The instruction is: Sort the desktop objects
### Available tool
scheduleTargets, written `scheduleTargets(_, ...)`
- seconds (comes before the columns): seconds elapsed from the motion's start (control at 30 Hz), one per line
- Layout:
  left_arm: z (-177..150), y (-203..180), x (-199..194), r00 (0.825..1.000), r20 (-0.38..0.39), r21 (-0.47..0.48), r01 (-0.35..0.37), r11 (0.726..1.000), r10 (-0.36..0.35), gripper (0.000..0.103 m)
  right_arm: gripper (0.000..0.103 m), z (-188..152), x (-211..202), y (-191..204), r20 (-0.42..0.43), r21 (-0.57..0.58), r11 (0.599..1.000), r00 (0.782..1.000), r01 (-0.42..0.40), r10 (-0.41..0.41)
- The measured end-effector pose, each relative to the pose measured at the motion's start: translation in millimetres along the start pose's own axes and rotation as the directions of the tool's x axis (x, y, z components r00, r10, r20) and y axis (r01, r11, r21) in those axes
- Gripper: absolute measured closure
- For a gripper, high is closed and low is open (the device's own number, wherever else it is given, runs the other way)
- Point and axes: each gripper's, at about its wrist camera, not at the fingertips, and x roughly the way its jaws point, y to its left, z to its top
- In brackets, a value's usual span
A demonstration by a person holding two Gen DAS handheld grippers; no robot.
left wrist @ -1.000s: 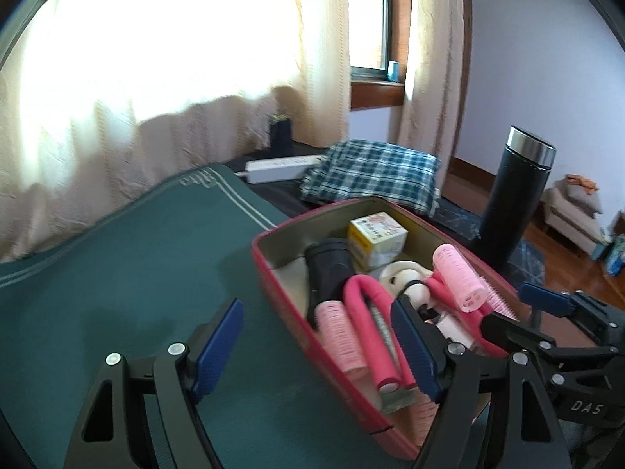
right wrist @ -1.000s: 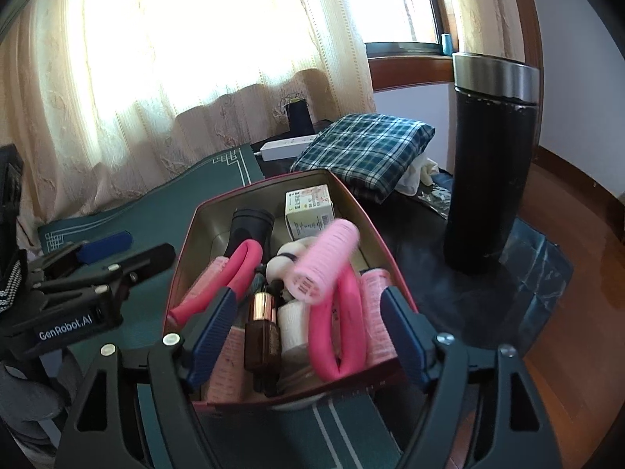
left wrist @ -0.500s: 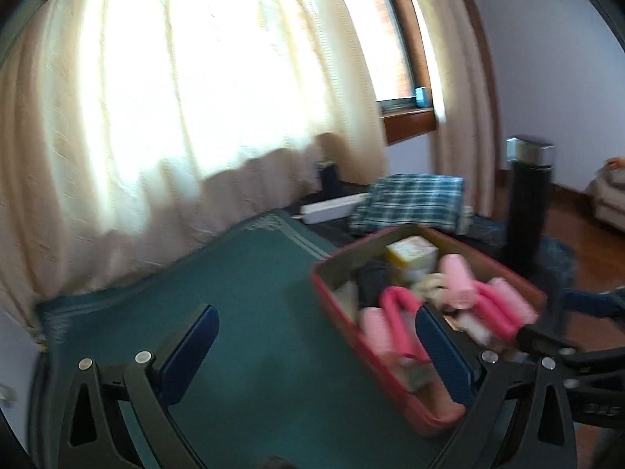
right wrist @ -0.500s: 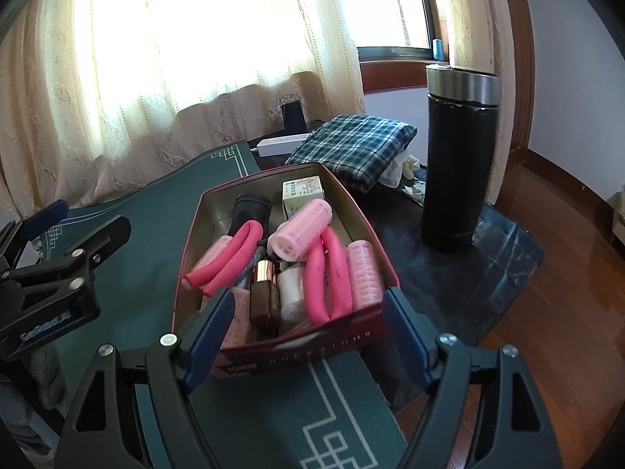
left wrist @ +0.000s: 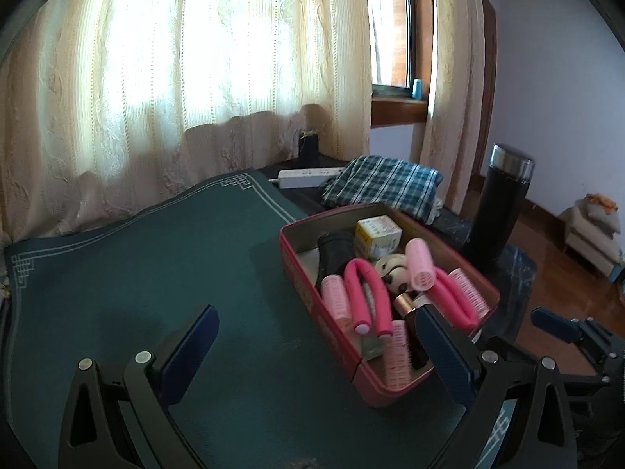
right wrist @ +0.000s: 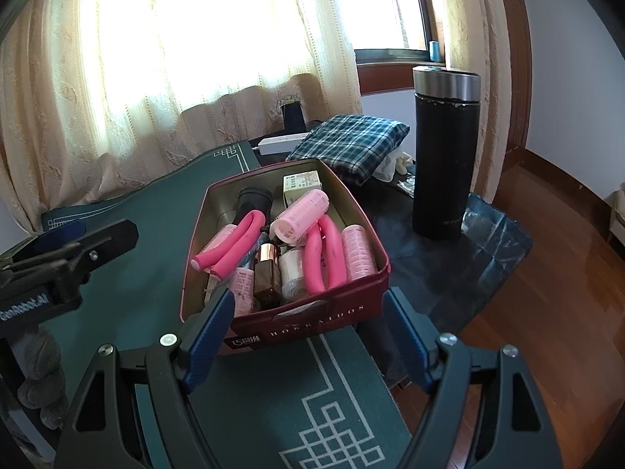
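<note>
Both my jaws wide, empty, short of tin (right wrist: 312,314). Mat (left wrist: 156,273) bare; tin full. Next: lift top roller (right wrist: 300,217) by ends, avoid snagging others.

Daylight glows through cream lace curtains (left wrist: 187,90) that cover most of the far side. To their right a wood-framed window (right wrist: 390,19) shows above a brown sill (left wrist: 398,111), with a small blue bottle (left wrist: 417,88) standing on it. The wall (left wrist: 547,97) beyond is pale lilac with a dark wooden skirting. The floor (right wrist: 547,293) is glossy reddish wood. A beige seat (left wrist: 591,230) stands by the wall.
</note>
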Motion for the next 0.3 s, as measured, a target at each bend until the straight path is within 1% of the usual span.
scheduleTargets(0.07,-1.6,-0.7,1.6,1.0,-0.008,0.008,-0.002,1.0,0.002,0.001,0.022,-1.2,0.0,-0.6,-0.002,0.005,1.0,1.0,-0.001,0.001)
scheduleTargets(0.23,-4.8,3.7,5.5,0.999,-0.034,-0.006,0.037,0.999,-0.038,0.001,0.022,-3.8,0.9,1.3,-0.007,0.003,1.0,1.0,-0.002,0.002)
scheduleTargets(0.3,-6.1,5.5,5.7,0.999,-0.037,-0.003,0.035,0.999,-0.035,0.001,0.022,-4.6,2.2,3.8,-0.012,-0.002,1.0,1.0,-0.005,0.005)
